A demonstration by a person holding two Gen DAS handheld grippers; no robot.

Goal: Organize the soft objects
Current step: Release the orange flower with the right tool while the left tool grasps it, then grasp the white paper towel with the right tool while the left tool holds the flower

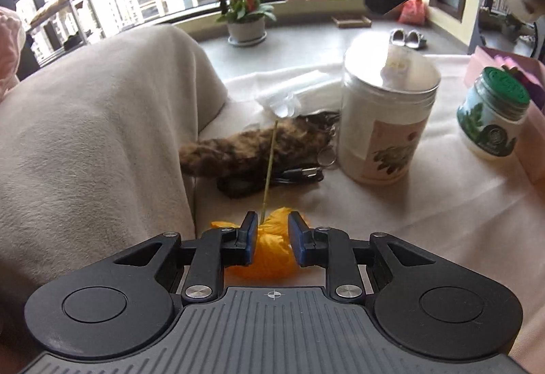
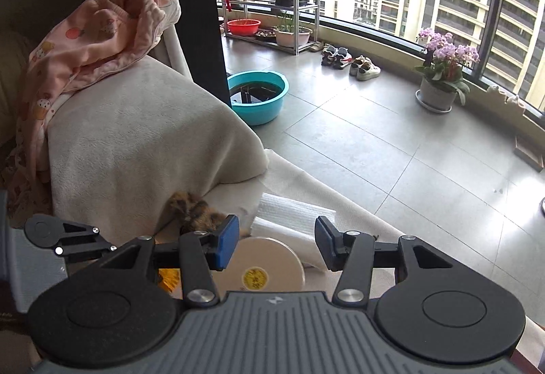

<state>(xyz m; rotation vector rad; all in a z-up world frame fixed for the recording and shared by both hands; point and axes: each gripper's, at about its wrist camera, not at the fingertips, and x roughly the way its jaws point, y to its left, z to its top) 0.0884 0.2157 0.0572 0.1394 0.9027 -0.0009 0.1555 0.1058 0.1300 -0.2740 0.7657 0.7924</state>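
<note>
On the left lies a beige blanket (image 1: 95, 121) over the sofa arm. Just beside its edge, a brown furry toy (image 1: 252, 149) lies on the white cloth (image 1: 425, 210), on top of a black cable (image 1: 293, 174). A thin green stem (image 1: 269, 166) rises in front of it, from an orange soft flower (image 1: 272, 248). The left gripper (image 1: 272, 242) is closed around this flower, both blue pads pressing its sides. Further right stands a tall white jar (image 1: 385, 121), then a small jar with a green lid (image 1: 494, 118). The right gripper (image 2: 276, 246) hovers above the tall jar's round lid (image 2: 269, 268) with its fingers wide apart, holding nothing. In the left wrist view it shows at the top right.
</note>
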